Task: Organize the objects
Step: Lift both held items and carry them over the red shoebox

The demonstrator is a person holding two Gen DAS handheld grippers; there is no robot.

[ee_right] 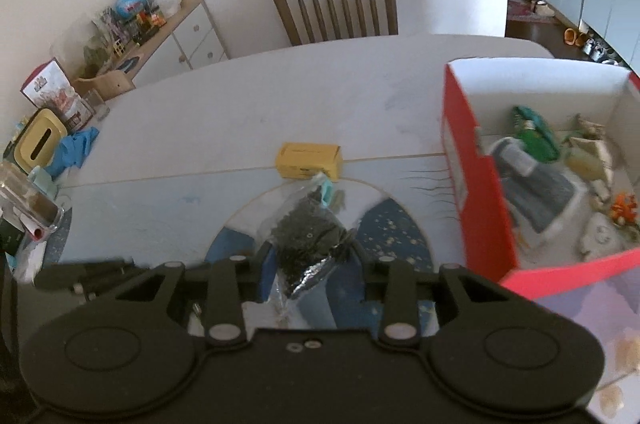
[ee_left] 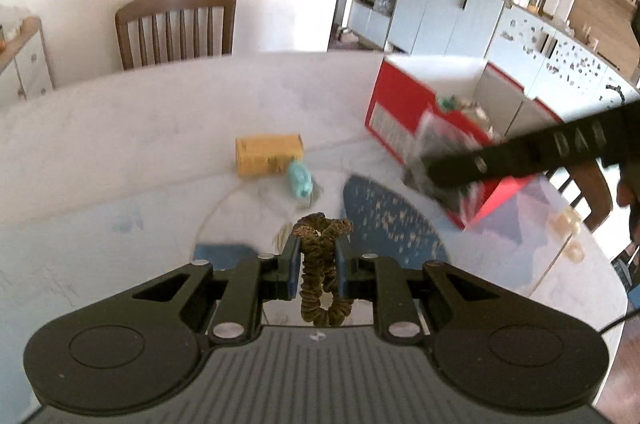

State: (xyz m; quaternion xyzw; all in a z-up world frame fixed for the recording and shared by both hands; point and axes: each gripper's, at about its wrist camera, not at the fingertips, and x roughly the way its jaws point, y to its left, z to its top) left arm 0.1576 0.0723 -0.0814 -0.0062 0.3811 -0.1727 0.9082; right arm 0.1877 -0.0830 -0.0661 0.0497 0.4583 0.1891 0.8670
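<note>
Scrunchie (ee_left: 322,264) sat clamped in my left jaws, foil packet (ee_right: 308,244) in my right; red box (ee_right: 480,183) lay rightward, nearer my right.

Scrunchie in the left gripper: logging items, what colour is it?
Olive-brown scrunchie, clearest in the left wrist view.

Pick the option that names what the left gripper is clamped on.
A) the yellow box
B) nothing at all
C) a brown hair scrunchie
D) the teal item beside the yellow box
C: in the left wrist view the left gripper has its blue pads closed on a brown scrunchie, while the yellow box and the teal item lie apart on the table.
</note>
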